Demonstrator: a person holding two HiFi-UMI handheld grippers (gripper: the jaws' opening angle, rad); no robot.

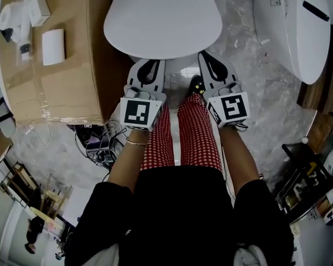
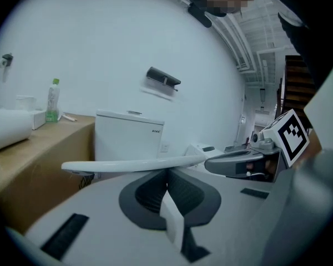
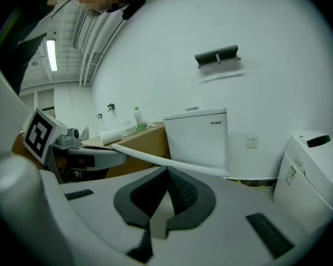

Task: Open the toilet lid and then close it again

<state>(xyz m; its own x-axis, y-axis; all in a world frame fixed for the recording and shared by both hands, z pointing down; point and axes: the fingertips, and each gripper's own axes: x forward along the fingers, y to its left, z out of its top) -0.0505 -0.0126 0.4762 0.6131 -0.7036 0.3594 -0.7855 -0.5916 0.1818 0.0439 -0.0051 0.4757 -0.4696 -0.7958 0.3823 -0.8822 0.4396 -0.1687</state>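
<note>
**Item: toilet lid [image 1: 162, 18].** White oval, sitting in the upper centre of the head view. We are reading its long axis as running up the frame, away from us. The hinge end is lying beyond the top edge, out of sight. In both gripper views the lid is showing as a thin, nearly level slab in front of the white cistern [image 3: 197, 137]. We cannot tell whether it is already raised a little.

**Item: left gripper [image 1: 150, 65].** Jaws are pressing together to a single seam, holding nothing. The tips are tucking just beneath the near rim of the lid, lower left of its front edge.

**Item: right gripper [image 1: 208, 60].** Jaws are likewise meeting at the tips, with nothing between them. They are sitting just beneath the near rim, lower right of the front edge.

**Relation noted.** The lid is lying directly above and ahead of both grippers, and neither is standing nearer than the other. We are judging that an upward lift at this front rim would swing the lid back toward the cistern.

**Surroundings.** A cardboard box [image 1: 61, 60] is occupying the upper left. A second toilet [image 1: 294, 26] is standing at the upper right. Our legs in red checked trousers [image 1: 197, 132] are filling the centre.
</note>
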